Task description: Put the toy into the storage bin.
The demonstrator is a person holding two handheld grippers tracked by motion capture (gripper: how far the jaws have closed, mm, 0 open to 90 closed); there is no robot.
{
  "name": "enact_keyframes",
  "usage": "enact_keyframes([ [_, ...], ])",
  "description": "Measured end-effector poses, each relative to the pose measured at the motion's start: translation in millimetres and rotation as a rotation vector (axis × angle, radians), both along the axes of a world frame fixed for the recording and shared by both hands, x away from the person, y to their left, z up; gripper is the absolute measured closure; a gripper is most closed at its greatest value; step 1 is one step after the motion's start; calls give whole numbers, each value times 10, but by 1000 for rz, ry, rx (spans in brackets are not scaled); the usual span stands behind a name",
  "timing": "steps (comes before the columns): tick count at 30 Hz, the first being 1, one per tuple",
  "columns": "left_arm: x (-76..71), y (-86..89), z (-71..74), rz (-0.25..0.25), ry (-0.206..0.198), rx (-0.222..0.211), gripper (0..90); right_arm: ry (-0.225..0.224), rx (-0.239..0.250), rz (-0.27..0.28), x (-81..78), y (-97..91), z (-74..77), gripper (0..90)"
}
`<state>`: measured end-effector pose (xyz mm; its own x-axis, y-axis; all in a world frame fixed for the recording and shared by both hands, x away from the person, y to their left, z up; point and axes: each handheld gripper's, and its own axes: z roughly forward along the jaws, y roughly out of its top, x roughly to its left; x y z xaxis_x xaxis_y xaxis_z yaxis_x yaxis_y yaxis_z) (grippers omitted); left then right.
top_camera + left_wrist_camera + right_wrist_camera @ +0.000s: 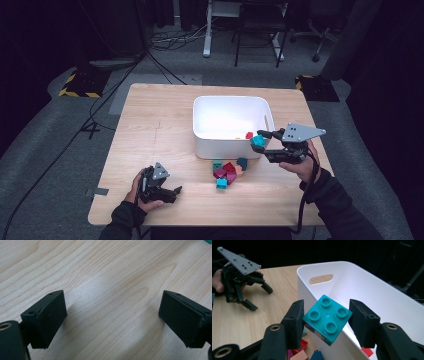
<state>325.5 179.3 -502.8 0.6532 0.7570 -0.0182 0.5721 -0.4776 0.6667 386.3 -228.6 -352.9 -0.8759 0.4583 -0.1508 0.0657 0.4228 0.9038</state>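
I have the teal four-stud brick (327,318) pinched in my right gripper (325,320) at the white bin's (227,145) near wall, so I clear the rim before releasing, my left gripper (170,192) resting open on the table (150,125).

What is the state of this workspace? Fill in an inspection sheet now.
Surface: light wooden table, bare wood under the left jaws.
Job's things: teal brick with four studs, held at the rim of the white bin; a red piece lies inside the bin.
Clutter: pile of loose bricks, teal, red, magenta and peach, in front of the bin.
Grippers: left gripper rests open on the table; right gripper is shut on the teal brick.
Cables: one trails from the right gripper; more run across the floor.
Surroundings: grey floor, yellow-black striped blocks, chair and desk legs behind.
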Motion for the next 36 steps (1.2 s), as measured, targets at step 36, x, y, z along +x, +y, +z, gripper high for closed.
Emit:
enact_keyframes([
  [36,1,1,1,-2,0,2,81,-1,-78,-142,581,262,168,479],
])
